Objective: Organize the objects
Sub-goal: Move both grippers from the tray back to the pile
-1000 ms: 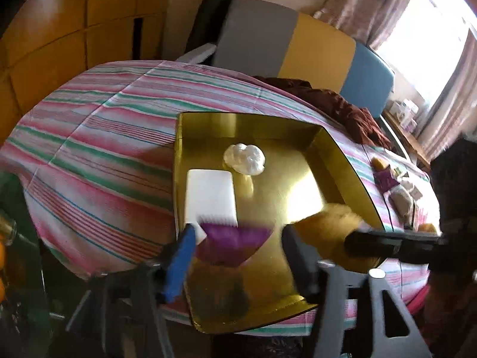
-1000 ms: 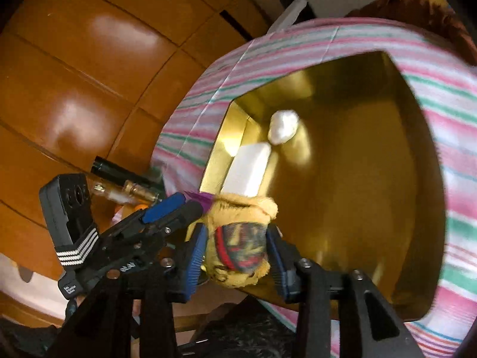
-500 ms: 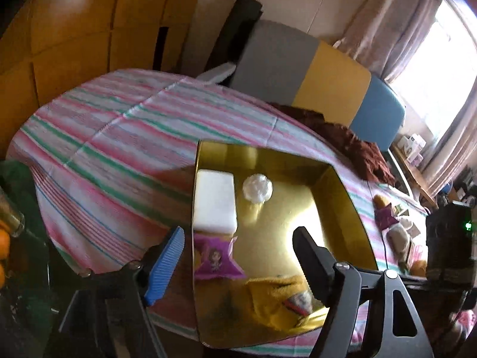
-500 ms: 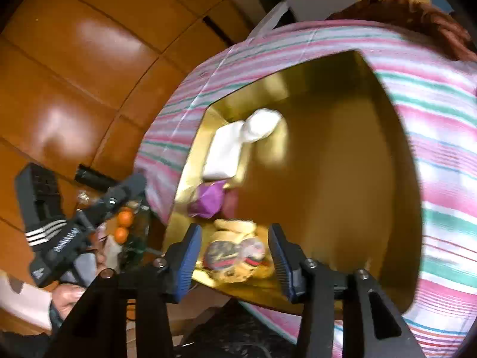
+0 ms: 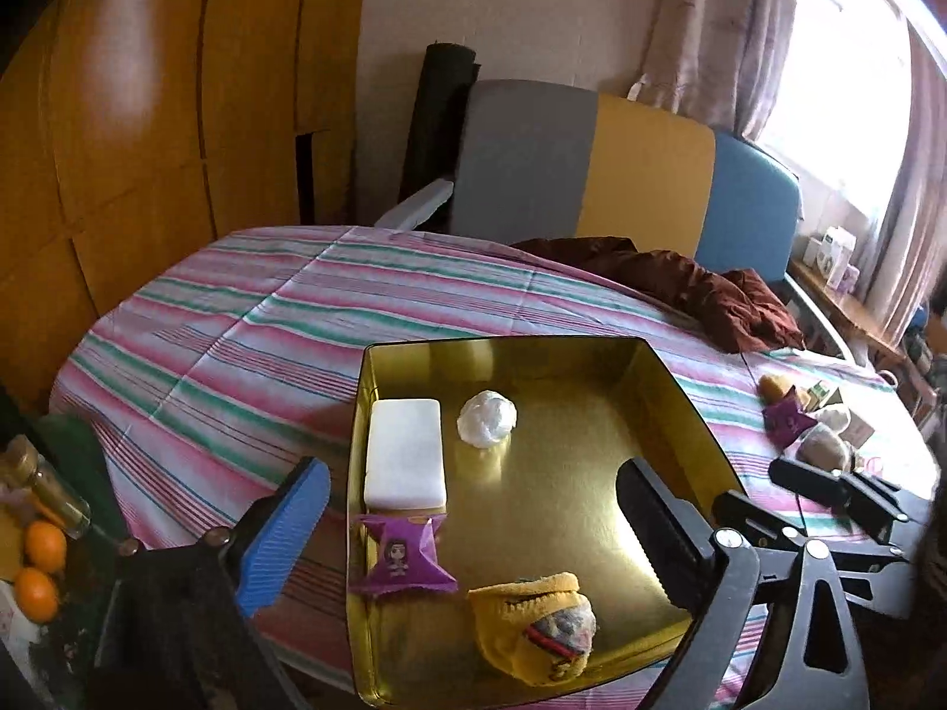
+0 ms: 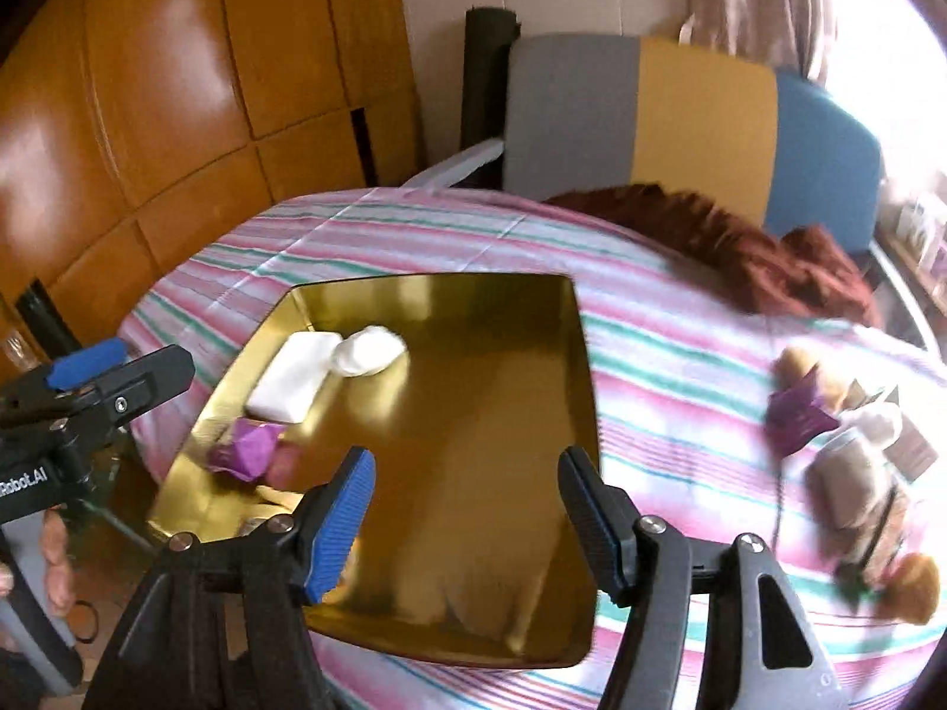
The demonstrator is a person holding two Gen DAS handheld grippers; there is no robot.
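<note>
At the far left of the left wrist view, oranges (image 5: 36, 568) and a jar (image 5: 50, 488) sit off the striped tablecloth (image 5: 248, 319). The left gripper (image 5: 467, 538) hangs with jaws wide apart, holding nothing, over the lower left of the gold tray (image 5: 669, 378). Inside the tray, along its left wall, lies a white block (image 5: 405, 452), its long axis running up the frame; just below it is a purple packet (image 5: 402, 556), long axis across the frame, printed face upward. A white ball (image 5: 486, 426) sits beside the block, and a yellow bundle (image 5: 535, 615) lies at the tray's lower edge.

The right gripper (image 6: 464, 509) is likewise spread and empty above the tray's near middle. To the right, well apart from the tray, a pile (image 6: 852, 432) of loose items, including another purple packet (image 6: 796, 417), waits on the cloth.

The step in hand looks like the gap between placements: four things are stowed. The next move probably calls for reaching right to the pile, closing on one piece, and carrying it into the tray's bare right half.
</note>
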